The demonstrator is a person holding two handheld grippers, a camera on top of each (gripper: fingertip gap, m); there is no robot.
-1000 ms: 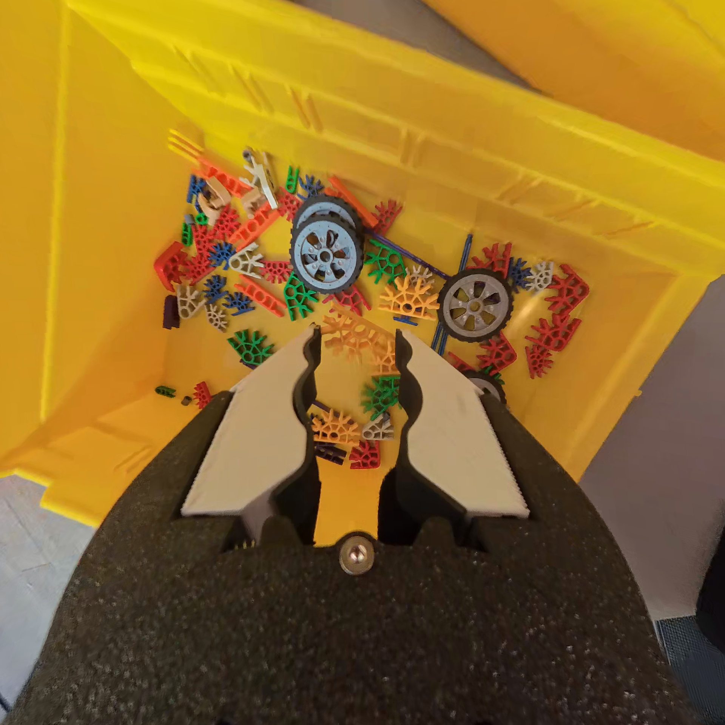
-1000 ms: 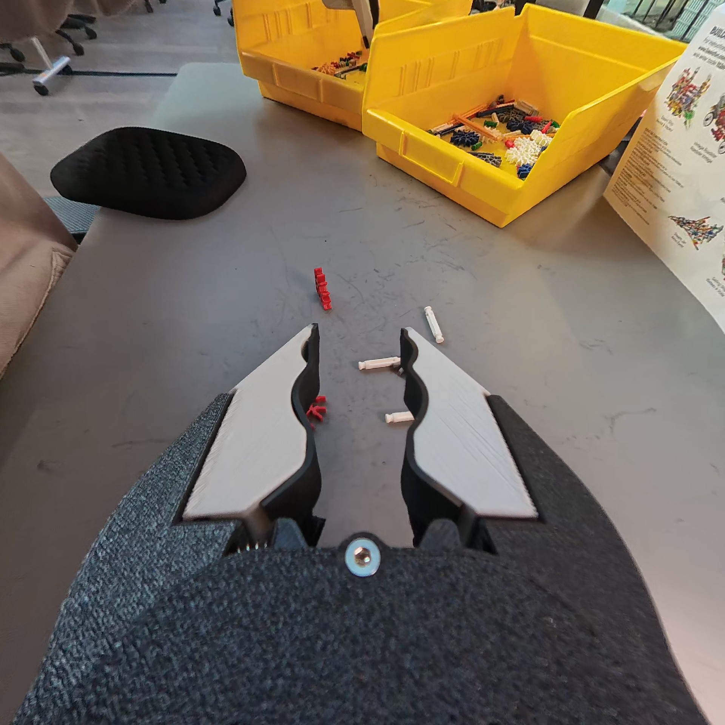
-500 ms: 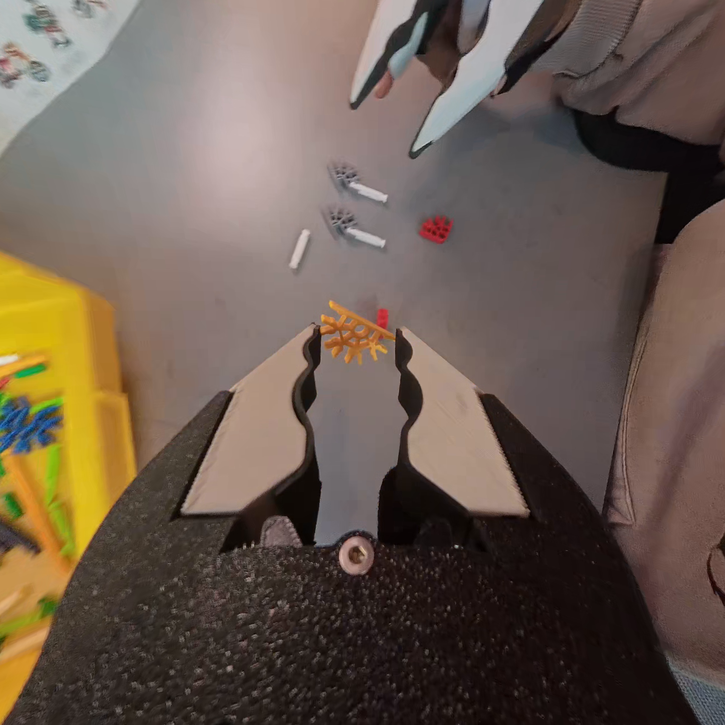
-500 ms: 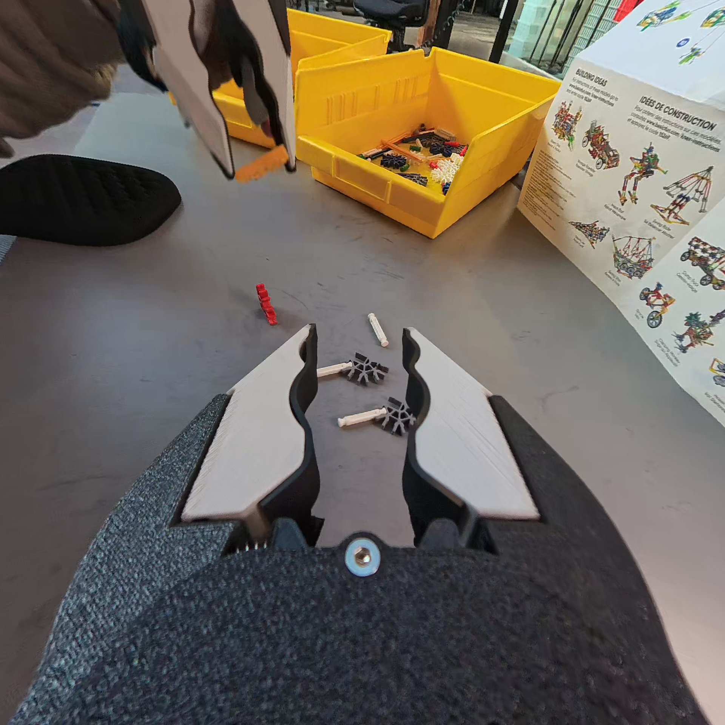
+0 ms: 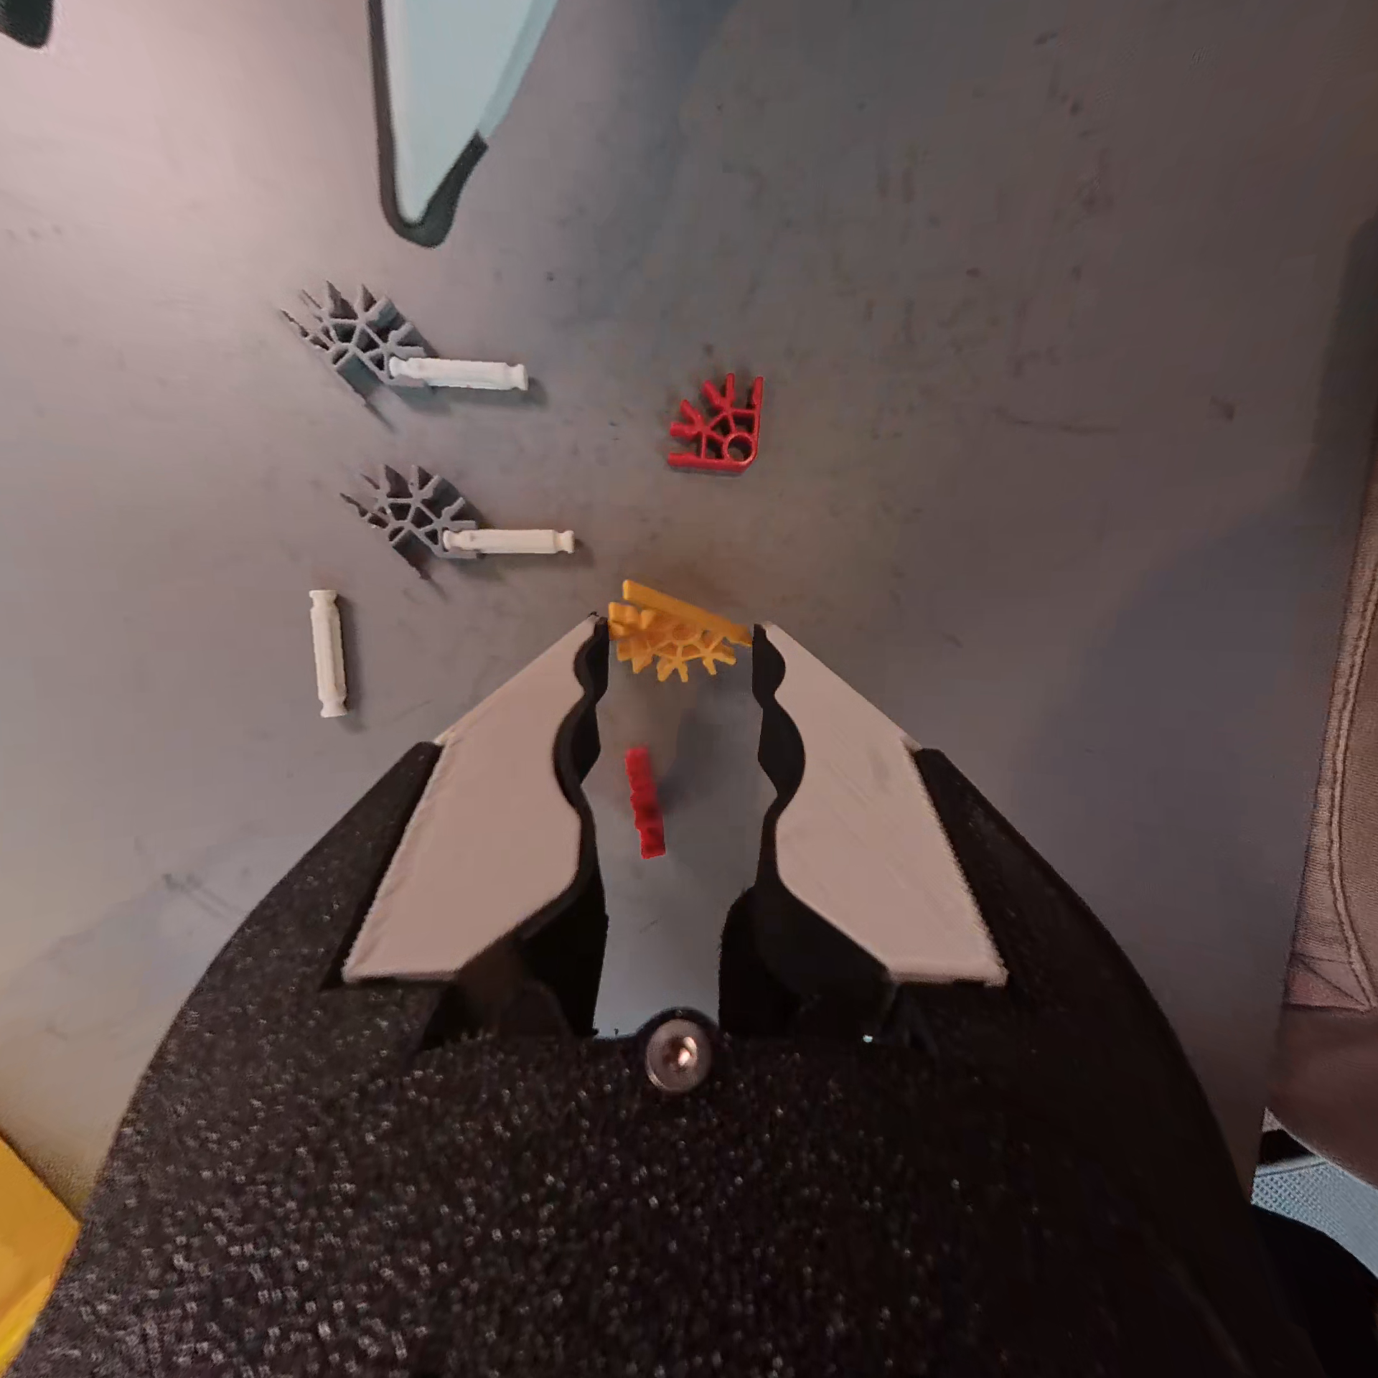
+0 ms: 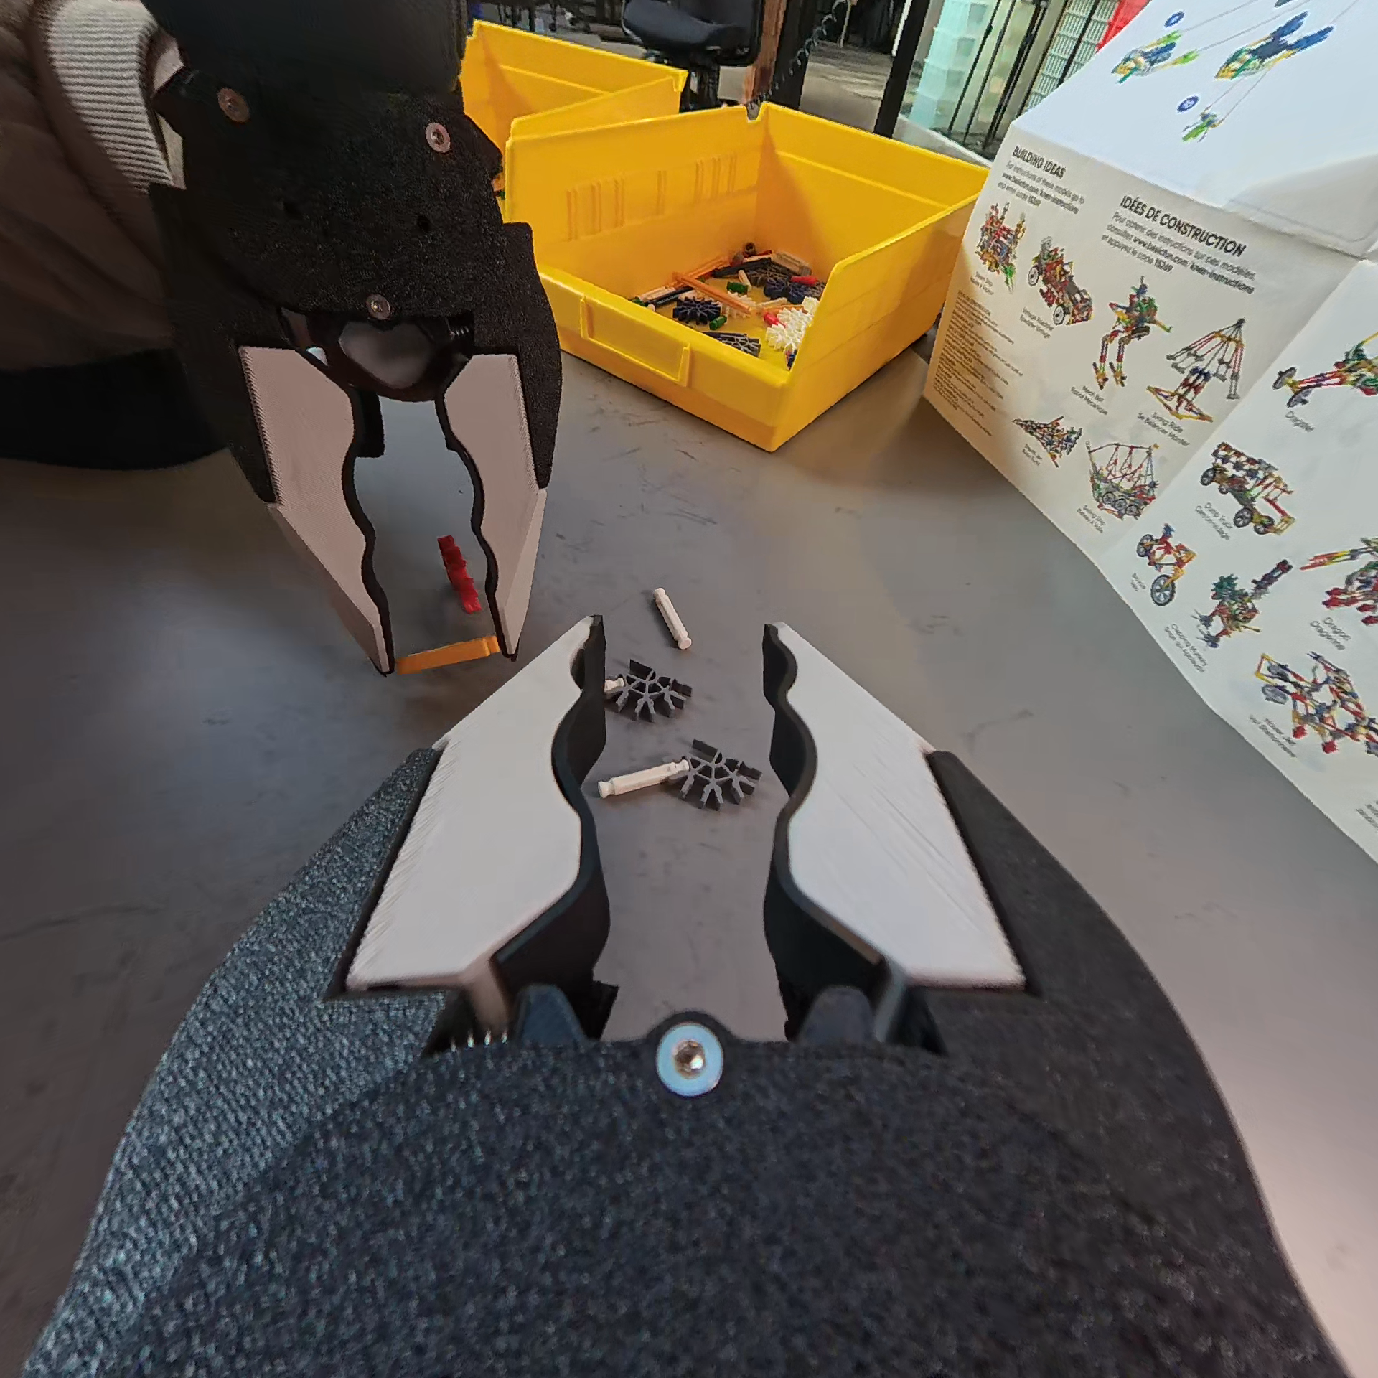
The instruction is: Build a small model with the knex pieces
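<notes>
My left gripper (image 5: 675, 634) is shut on an orange snowflake connector (image 5: 671, 650), held by its edges between the fingertips, low over the grey table. A small red piece (image 5: 645, 805) lies under the jaws. A red corner connector (image 5: 719, 432) lies just beyond. Two grey connectors (image 5: 358, 339) (image 5: 417, 511), each with a white rod plugged in, and a loose white rod (image 5: 328, 652) lie to the left. My right gripper (image 6: 682, 626) is open and empty, hovering over the grey connectors (image 6: 716, 772). The left gripper (image 6: 446, 656) also shows in the right wrist view.
A yellow bin (image 6: 746, 403) with several loose pieces stands at the back, with another yellow bin (image 6: 567, 74) behind it. A white printed box (image 6: 1156, 335) stands at the right. A person's sleeve (image 6: 74, 186) is at the upper left. Brown fabric (image 5: 1342, 671) borders the table. To reach the small red piece (image 5: 645, 805) in a straight line is about 5 cm for my left fingers, about 12 cm for my right. Seen from the right wrist view (image 6: 457, 571) as well. The loose white rod (image 5: 328, 652) sits 7 cm or so from the ends of my left fingers. It is also in sight in the right wrist view (image 6: 668, 616).
My left gripper left the yellow bin with the orange connector, swung over the table and came down close to the red piece. My right gripper drew back, bringing the grey connectors between its fingers.
</notes>
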